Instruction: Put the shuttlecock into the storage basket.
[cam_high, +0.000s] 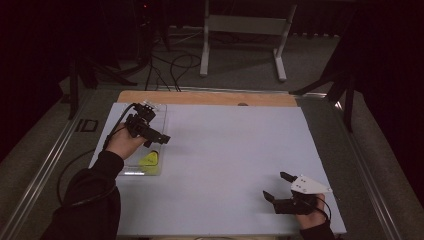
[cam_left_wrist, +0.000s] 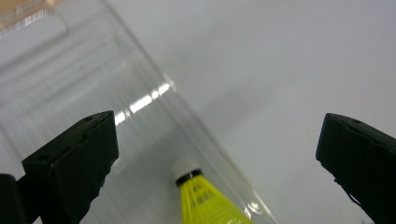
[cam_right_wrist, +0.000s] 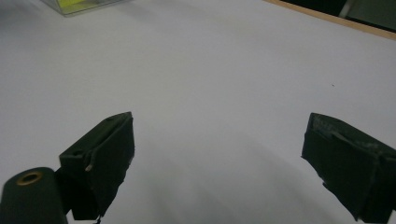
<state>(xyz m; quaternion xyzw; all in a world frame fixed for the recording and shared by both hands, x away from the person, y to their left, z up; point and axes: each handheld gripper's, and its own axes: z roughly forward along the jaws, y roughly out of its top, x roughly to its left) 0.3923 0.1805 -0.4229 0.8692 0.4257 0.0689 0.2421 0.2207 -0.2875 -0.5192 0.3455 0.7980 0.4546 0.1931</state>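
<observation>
A yellow shuttlecock (cam_high: 149, 159) with a white cork tip lies in a clear plastic tray (cam_high: 161, 117) at the table's left. My left gripper (cam_high: 159, 140) hovers over the tray, open, its jaws wide apart and not touching anything. In the left gripper view the shuttlecock (cam_left_wrist: 203, 198) lies below and between the jaws, beside the tray wall (cam_left_wrist: 154, 95). My right gripper (cam_high: 277, 185) rests open near the table's front right corner over bare white surface. The right gripper view catches the tray (cam_right_wrist: 77, 5) at its top left edge.
A white board (cam_high: 225, 160) covers the table, with a wooden strip (cam_high: 205, 97) along its far edge. Metal rails run down both sides. Beyond the table, a white stand's legs (cam_high: 245, 45) and cables lie on the dark floor.
</observation>
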